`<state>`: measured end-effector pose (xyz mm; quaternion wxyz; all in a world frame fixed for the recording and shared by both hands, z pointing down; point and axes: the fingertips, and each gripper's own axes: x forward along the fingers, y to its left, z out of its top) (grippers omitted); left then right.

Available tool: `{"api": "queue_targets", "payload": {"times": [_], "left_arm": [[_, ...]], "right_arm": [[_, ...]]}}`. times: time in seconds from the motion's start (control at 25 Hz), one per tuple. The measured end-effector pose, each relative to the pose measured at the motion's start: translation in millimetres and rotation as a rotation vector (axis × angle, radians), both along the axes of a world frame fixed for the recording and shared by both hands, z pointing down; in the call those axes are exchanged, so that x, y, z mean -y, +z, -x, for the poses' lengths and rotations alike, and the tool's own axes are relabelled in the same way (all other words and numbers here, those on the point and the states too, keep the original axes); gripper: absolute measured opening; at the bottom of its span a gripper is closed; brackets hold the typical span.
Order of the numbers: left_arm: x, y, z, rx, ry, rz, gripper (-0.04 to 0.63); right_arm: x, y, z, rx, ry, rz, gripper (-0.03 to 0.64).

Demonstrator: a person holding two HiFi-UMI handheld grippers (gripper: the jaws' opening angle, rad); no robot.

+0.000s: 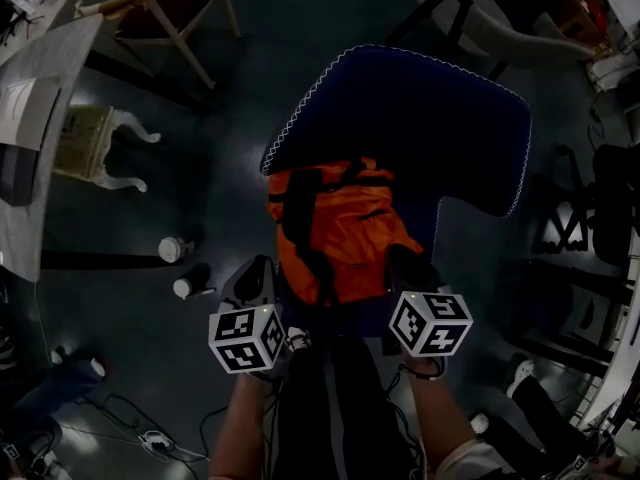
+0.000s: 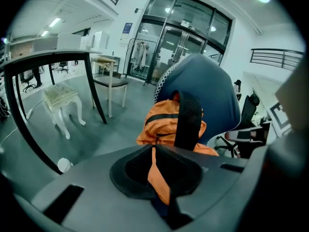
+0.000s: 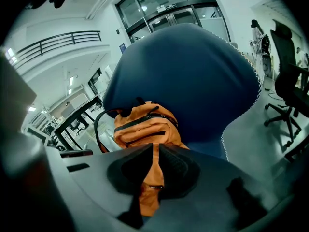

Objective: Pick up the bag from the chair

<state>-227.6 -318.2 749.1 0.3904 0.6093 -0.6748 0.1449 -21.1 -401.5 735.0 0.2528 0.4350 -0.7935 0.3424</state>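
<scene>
both tongs are seen closed on orange cloth: the left gripper [image 2: 155, 170] has its jaws drawn together with a strip of the bag [image 1: 335, 223] pinched in the narrow slit between them, and the right gripper [image 3: 154, 173] is likewise clamped on a fold of the same fabric. in the head view the two are placed at the lower middle of the frame, one at each near corner of the bag (the marker cubes [image 1: 245, 340] are turned toward the camera). the bag is found at the centre of that frame, lying on the seat of the blue chair [image 1: 440, 118] with its top toward the backrest and a black strap [image 2: 188, 120] draped over it. the reach and the grasp are therefore judged to be done, while the lift is not: the bag's weight appears to be borne by the seat, and no gap can be made out beneath it. what is left, it is judged, is for both grips to be raised together until the bag is carried clear of the chair; whether thin cloth alone will bear the load cannot be told.
</scene>
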Motion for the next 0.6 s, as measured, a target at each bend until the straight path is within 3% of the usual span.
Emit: {"api": "queue_targets", "payload": {"times": [0.32, 0.36, 0.4, 0.6], "left_arm": [[16.3, 10.0, 2.2, -0.010, 0.013, 0.003, 0.016], [18.2, 11.1, 2.1, -0.013, 0.021, 0.005, 0.034], [20.1, 12.4, 2.0, -0.014, 0.029, 0.009, 0.094], [30.8, 18.4, 3.5, -0.026, 0.047, 0.000, 0.132]], "right_arm": [[14.2, 10.1, 8.8, -0.016, -0.022, 0.006, 0.042], [17.0, 10.6, 10.3, -0.016, -0.023, 0.005, 0.051], [19.2, 12.0, 11.4, -0.018, -0.024, 0.007, 0.076], [32.5, 17.9, 13.5, -0.045, -0.041, 0.000, 0.134]]}}
